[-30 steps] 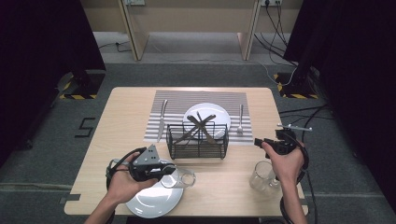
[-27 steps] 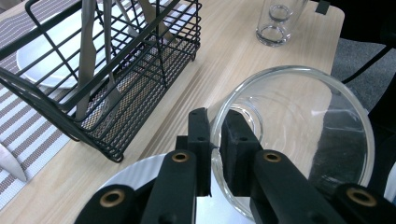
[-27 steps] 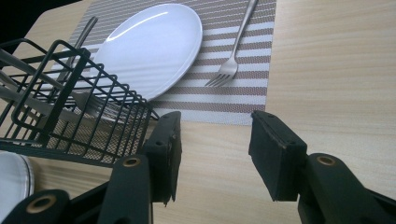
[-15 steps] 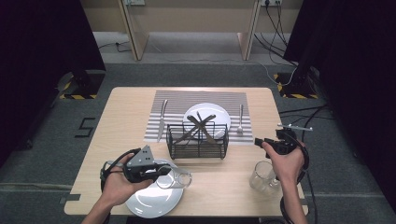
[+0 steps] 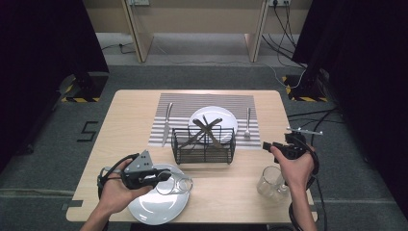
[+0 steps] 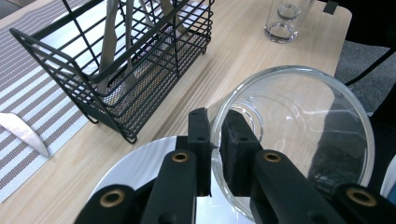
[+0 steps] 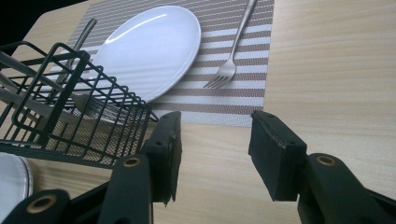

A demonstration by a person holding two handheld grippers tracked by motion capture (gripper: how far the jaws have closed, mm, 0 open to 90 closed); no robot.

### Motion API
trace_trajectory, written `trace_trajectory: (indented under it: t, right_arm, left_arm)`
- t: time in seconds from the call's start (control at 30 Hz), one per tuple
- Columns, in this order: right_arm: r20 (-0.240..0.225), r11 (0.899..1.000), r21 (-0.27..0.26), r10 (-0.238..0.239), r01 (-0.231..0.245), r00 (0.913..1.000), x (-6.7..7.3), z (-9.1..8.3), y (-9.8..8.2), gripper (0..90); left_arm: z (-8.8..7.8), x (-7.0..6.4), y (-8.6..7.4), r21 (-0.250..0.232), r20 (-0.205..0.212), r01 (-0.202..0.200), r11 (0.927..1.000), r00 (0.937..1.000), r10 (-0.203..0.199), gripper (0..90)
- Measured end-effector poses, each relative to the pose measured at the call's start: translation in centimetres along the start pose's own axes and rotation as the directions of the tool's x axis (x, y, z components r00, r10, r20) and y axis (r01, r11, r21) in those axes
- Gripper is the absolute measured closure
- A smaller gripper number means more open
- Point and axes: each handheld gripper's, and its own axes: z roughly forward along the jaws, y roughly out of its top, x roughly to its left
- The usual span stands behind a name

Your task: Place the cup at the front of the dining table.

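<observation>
Lower left, our left gripper point(image 6: 212, 140) pinches the glass point(image 6: 299, 140) rim above the plate point(image 5: 156, 204); right gripper point(image 7: 212, 154) gapes idle. We should probably lift slowly, level.

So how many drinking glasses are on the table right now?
2: one glass held by the left gripper over the near plate, the other glass standing near the right hand.

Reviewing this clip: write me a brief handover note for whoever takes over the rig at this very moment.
Left gripper: shut on the rim of the tipped glass, held above the near plate.
Right gripper: open, nothing between the jaws, at the table's right edge, above the second glass.
Done: placemat carries plate, knife, fork; wire basket holds utensils.
Left: judging by this, set the held glass down upright, probably by the placemat.
</observation>
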Motion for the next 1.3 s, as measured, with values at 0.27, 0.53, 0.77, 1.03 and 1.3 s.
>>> trace_trajectory:
  t: [0.27, 0.53, 0.77, 1.03, 1.3]
  right_arm:
    - [0.001, 1.0, 0.004, 0.001, -0.001, 1.0, 0.1, 0.0, 0.0, 53.6]
    - [-0.002, 1.0, 0.007, -0.004, 0.004, 1.0, 0.1, 0.2, -0.1, 53.6]
    - [-0.003, 1.0, 0.006, -0.001, 0.001, 1.0, 0.2, 0.2, 0.0, 53.6]
    - [-0.002, 1.0, 0.009, -0.003, 0.003, 1.0, 0.2, 0.3, -0.1, 53.7]
    - [-0.002, 1.0, 0.005, 0.0, 0.0, 1.0, 0.2, 0.2, 0.0, 53.8]
  left_arm:
    - [-0.6, 0.4, -0.1, -0.004, -0.012, 0.008, 1.0, 0.9999, -0.008, 82.6]
    - [-1.1, 0.7, -0.2, -0.016, -0.03, 0.015, 0.9998, 0.9994, -0.015, 82.6]
    - [-1.3, 0.9, -0.3, -0.013, -0.034, 0.018, 0.9997, 0.9992, -0.018, 82.6]
    - [-1.5, 1.1, -0.4, -0.014, -0.042, 0.023, 0.9997, 0.9989, -0.023, 82.6]
    - [-1.8, 1.3, -0.6, -0.016, -0.049, 0.029, 0.9995, 0.9983, -0.029, 82.6]
